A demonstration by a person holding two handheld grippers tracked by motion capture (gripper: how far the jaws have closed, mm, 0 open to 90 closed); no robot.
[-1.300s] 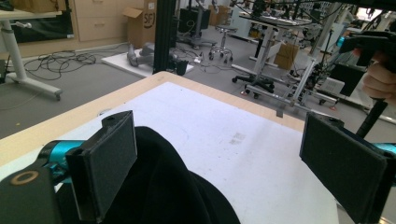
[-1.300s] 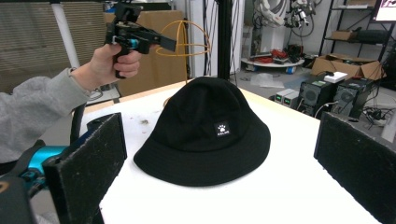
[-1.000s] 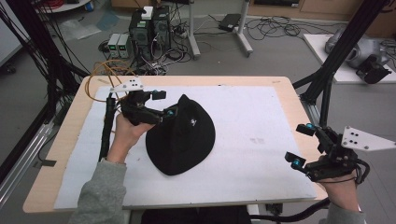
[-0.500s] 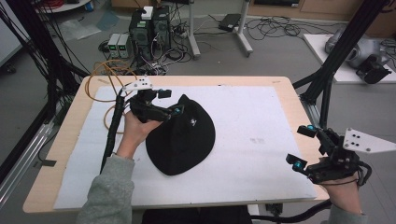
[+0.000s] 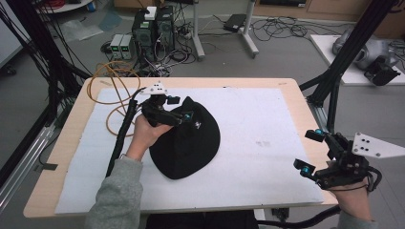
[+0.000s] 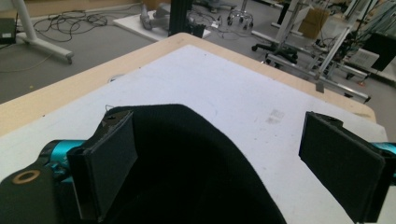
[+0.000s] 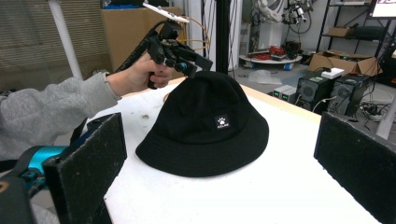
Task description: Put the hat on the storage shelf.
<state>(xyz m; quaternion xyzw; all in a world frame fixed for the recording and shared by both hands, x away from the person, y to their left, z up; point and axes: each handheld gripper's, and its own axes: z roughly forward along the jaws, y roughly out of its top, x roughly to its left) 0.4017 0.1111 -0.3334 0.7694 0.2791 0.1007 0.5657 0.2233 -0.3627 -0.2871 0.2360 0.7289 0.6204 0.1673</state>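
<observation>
A black bucket hat point(image 5: 188, 143) with a small white label lies brim-down on the white mat point(image 5: 267, 119), left of centre. My left gripper point(image 5: 182, 109) hovers open at the far top of the hat's crown. In the left gripper view the crown point(image 6: 187, 168) lies low between the spread pads point(image 6: 109, 163), closer to the left one. My right gripper point(image 5: 308, 150) is held open off the table's right front corner, well away from the hat. In the right gripper view the hat point(image 7: 205, 135) sits ahead between the open jaws, with the left gripper point(image 7: 184, 58) behind its crown.
An orange cable coil point(image 5: 112, 90) lies on the wooden table point(image 5: 71, 143) at the far left, beside the left gripper's black cable. A black frame post point(image 5: 334, 81) rises past the right edge. Computers point(image 5: 153, 28) and wiring sit on the floor beyond.
My left gripper has crept right and slightly forward onto the top of the hat's crown. The right gripper has stayed almost where it was.
</observation>
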